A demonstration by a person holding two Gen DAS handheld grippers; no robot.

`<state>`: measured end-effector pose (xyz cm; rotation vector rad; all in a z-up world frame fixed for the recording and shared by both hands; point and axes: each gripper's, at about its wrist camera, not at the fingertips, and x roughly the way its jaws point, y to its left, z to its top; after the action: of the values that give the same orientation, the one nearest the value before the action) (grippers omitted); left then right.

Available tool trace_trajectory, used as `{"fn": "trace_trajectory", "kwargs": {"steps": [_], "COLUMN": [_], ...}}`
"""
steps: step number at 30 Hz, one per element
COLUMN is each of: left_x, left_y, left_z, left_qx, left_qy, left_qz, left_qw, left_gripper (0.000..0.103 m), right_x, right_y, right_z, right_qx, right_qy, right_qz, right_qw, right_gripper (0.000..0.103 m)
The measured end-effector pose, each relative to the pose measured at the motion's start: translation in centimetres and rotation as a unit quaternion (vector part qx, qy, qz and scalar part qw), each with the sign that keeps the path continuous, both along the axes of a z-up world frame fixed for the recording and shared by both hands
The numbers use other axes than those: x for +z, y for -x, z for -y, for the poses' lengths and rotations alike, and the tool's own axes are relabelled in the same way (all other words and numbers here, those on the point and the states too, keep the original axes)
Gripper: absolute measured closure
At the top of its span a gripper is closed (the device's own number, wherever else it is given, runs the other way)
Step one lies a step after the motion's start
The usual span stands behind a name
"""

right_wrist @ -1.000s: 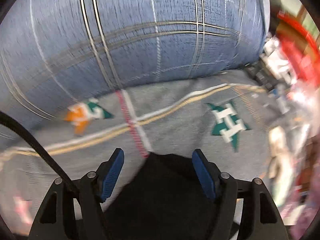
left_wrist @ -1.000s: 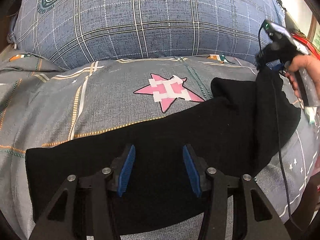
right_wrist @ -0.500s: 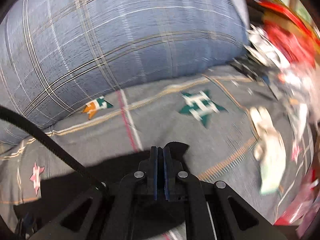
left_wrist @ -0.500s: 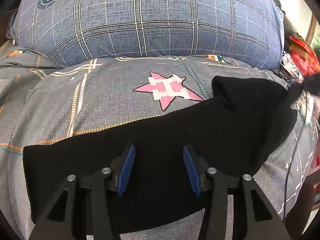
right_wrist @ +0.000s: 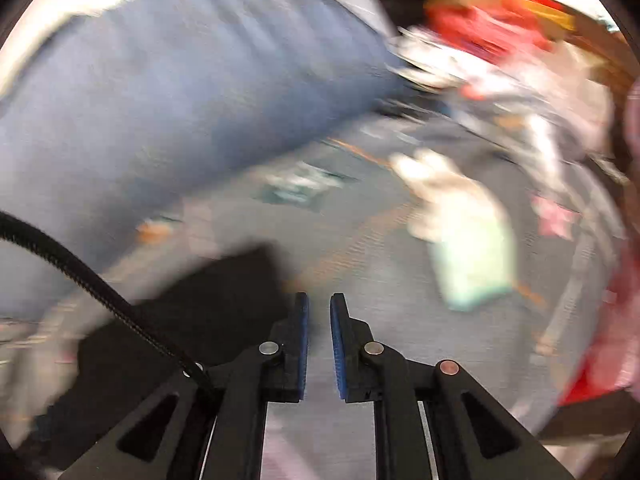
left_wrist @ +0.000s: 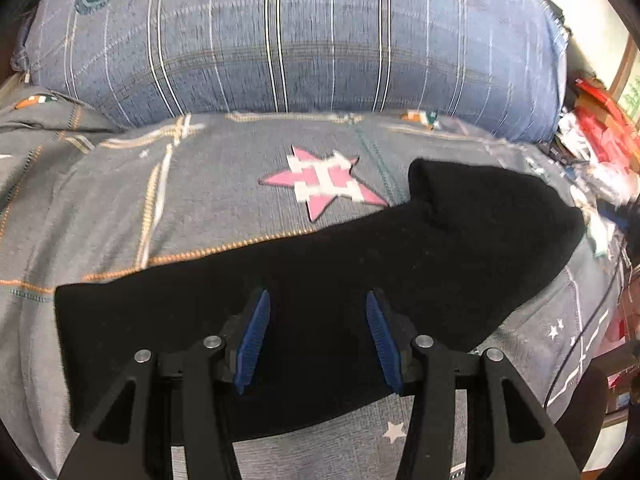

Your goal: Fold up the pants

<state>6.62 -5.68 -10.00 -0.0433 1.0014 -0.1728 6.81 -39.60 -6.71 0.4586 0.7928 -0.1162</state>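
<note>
The black pants [left_wrist: 320, 280] lie folded into a long band across the grey patterned bedsheet [left_wrist: 200, 200], running from lower left to upper right. My left gripper [left_wrist: 318, 300] is open and hovers over the middle of the band, holding nothing. In the blurred right wrist view, my right gripper [right_wrist: 319, 300] has its jaws slightly parted with nothing between them, above the sheet just right of the pants' end [right_wrist: 192, 304].
A big blue plaid pillow [left_wrist: 300, 40] lies along the back of the bed. Red and white clutter [left_wrist: 596, 128] piles up at the right edge. A pale cloth item [right_wrist: 468, 236] lies on the sheet ahead of the right gripper. A black cable [right_wrist: 80, 276] trails at left.
The right gripper shut on the pants' end, then parted its jaws and swung off to the right. The left gripper stayed open over the band and barely moved.
</note>
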Motion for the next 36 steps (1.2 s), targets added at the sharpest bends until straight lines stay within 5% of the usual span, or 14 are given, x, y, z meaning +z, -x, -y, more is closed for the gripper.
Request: {"fn": "trace_trajectory", "kwargs": {"steps": [3, 10, 13, 19, 23, 27, 30, 33, 36], "left_x": [-1.0, -1.3, -1.5, -1.8, -1.8, -1.9, -2.2, -1.8, 0.2], "left_y": [-0.2, 0.7, 0.9, 1.3, 1.4, 1.5, 1.4, 1.4, 2.3], "left_z": [0.9, 1.8, 1.5, 1.4, 1.5, 1.4, 0.9, 0.5, -0.4], "left_qx": [0.006, -0.009, -0.010, -0.005, 0.007, 0.025, 0.039, 0.028, 0.011], "left_qy": [-0.019, -0.061, -0.059, -0.061, -0.066, -0.073, -0.066, -0.051, -0.007], "left_qz": [-0.008, 0.009, 0.018, 0.035, 0.039, 0.043, 0.043, 0.024, 0.029], "left_qw": [0.9998, 0.9981, 0.9980, 0.9975, 0.9970, 0.9961, 0.9961, 0.9980, 0.9995], "left_gripper": [0.054, 0.050, 0.044, 0.039, 0.036, 0.025, 0.018, 0.021, 0.026], "right_x": [-0.4, -5.5, -6.2, -6.6, -2.9, -1.9, -3.7, -6.7, -6.3], "right_y": [-2.5, -3.3, -0.3, 3.7, 4.4, 2.3, 0.4, 0.6, 2.4], "right_z": [-4.7, -14.9, -13.8, -4.8, -1.6, -3.0, -3.7, -3.8, -4.2], "right_qx": [0.085, 0.195, 0.183, 0.090, 0.044, 0.087, 0.119, 0.115, 0.119], "right_qy": [-0.038, 0.139, 0.170, 0.119, 0.074, 0.045, 0.023, 0.070, 0.153], "right_qz": [-0.008, -0.069, -0.062, -0.083, -0.002, 0.063, 0.038, -0.023, -0.024], "right_qw": [0.996, 0.968, 0.966, 0.985, 0.996, 0.993, 0.992, 0.991, 0.981], "right_gripper": [0.075, 0.075, 0.074, 0.073, 0.066, 0.055, 0.055, 0.059, 0.066]}}
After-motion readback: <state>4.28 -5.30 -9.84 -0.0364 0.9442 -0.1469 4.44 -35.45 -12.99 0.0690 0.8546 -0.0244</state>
